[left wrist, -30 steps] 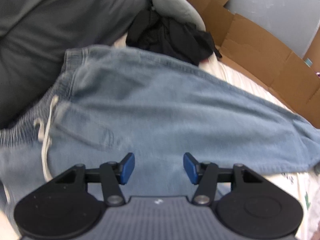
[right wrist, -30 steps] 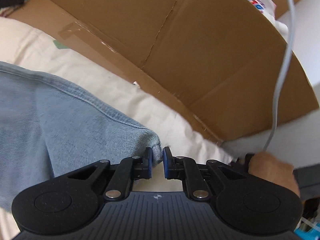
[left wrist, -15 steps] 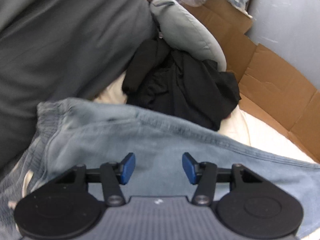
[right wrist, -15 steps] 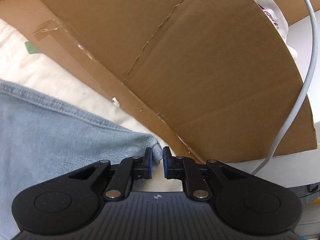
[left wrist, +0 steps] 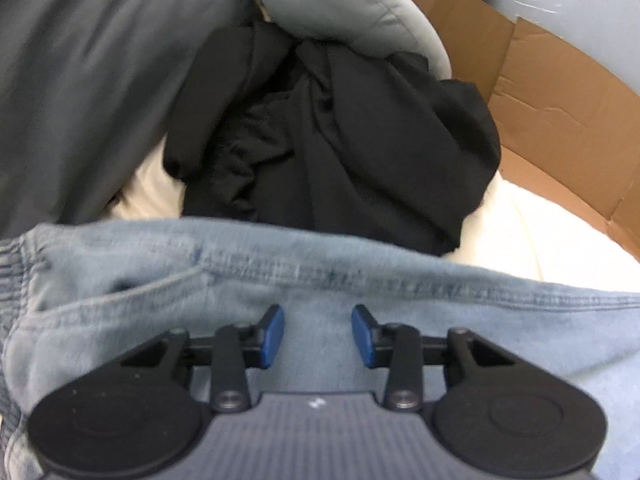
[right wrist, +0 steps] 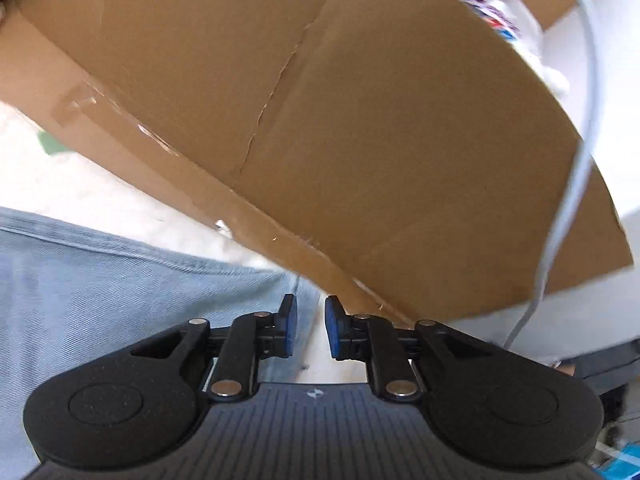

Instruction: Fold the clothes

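Light blue jeans (left wrist: 460,320) lie spread across the cream bed sheet (left wrist: 540,240). My left gripper (left wrist: 318,330) hovers open just over them, close behind the stitched side seam and beside a pocket opening, with only flat denim under its blue pads. In the right wrist view the leg end of the jeans (right wrist: 120,280) lies flat. Its hem edge runs down between the fingers of my right gripper (right wrist: 310,326). The jaws stand a little apart and the cloth is not bunched or pinched.
A crumpled black garment (left wrist: 328,152) lies just beyond the jeans, under a grey pillow (left wrist: 352,8). Dark grey bedding (left wrist: 80,80) rises on the left. Cardboard sheets (right wrist: 360,140) wall the far side of the bed, and a white cable (right wrist: 560,220) hangs at the right.
My left gripper has moved across the jeans from the waistband area up to their far seam. My right gripper's jaws have parted slightly and the hem corner it pinched now lies flat.
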Available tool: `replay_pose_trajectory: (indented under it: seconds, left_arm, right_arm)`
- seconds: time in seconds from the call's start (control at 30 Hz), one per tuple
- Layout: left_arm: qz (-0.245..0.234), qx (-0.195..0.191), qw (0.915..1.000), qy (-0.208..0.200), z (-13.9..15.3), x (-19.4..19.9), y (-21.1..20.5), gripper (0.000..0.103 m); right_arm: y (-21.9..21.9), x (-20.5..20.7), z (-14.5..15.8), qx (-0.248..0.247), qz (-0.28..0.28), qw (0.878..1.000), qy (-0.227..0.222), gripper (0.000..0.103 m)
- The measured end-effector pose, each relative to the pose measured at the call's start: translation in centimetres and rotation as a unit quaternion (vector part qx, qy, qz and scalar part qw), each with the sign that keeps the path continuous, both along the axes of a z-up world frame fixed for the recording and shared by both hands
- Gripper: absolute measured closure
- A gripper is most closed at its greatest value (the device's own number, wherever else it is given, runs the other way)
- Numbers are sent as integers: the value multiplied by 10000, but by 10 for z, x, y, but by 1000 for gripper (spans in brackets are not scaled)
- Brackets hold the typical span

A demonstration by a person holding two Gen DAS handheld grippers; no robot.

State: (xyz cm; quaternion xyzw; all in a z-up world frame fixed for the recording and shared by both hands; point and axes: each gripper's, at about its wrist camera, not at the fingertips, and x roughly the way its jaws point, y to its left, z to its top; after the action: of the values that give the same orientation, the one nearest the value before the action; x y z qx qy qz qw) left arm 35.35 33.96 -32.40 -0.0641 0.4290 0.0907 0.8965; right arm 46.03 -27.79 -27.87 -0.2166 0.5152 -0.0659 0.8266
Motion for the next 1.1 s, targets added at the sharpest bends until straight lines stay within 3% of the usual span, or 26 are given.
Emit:
replay_pose_trajectory:
  seconds: [0.1,0.3,0.5,0.67,0.83,0.93,0.97,1.0,1.07,1.1]
  left_arm:
    - [29,35,10000,15,-3,11,1,62]
    - [68,115,9998,121,-8,29,-2,62]
    - [283,170,9990,314,-8,45,-6,63]
    - [336,225,9982,434,-3,41,-9,63]
    - [516,266,9965,606,15,17,-18,67]
    - [592,127,9961,634,33,-7,-25,67]
    - [615,60,9961,629,39,-16,-29,67]
    - [637,-7,9960,624,45,-25,-33,67]
    - [611,-34,9960,646,59,-45,-45,67]
    - [588,-14,9961,659,66,-56,-52,67]
  right_arm:
    - [-13,-25,12,457,-100,9989,-69,73]
    - [-38,-85,26,1110,-145,9937,57,73]
    - [-39,-134,23,1694,-339,9849,110,73]
    - [-53,-168,14,2619,-770,9620,17,73]
    - [-77,-192,-4,3741,-1562,9127,-506,63]
    - [-90,-209,-17,4456,-1955,8675,-1035,59]
    - [-94,-216,-24,4687,-2142,8487,-1187,58]
    - [-100,-223,-34,4998,-2389,8224,-1296,57]
    - [-111,-237,-56,5653,-2916,7583,-1429,55]
    - [-113,-241,-66,5892,-3112,7318,-1433,55]
